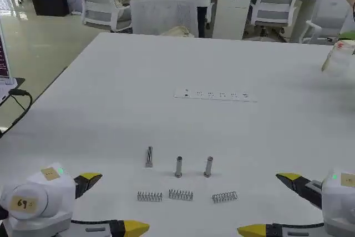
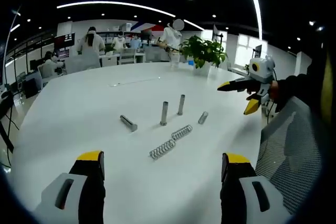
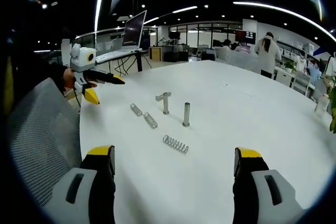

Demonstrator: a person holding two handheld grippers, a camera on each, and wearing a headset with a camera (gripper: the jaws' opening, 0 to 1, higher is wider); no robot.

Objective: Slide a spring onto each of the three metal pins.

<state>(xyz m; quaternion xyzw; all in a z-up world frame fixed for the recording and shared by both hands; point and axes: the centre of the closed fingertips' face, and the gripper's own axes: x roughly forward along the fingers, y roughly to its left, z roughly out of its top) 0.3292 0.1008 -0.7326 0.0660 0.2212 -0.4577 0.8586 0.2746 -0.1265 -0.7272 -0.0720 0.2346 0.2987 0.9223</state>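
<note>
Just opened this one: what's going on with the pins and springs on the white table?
A person holds a two-jaw gripper in each hand at the near edge of a white table. The left gripper and the right gripper are both open and hold nothing. The middle pin and right pin stand upright, and the left pin lies on its side. The left spring, middle spring and right spring lie loose in front of them, none on a pin yet.

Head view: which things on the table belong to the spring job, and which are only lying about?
For the job: left pin, middle pin, right pin; left spring, middle spring, right spring; left gripper, right gripper.
Lying about: power strip; office chair behind the table.
</note>
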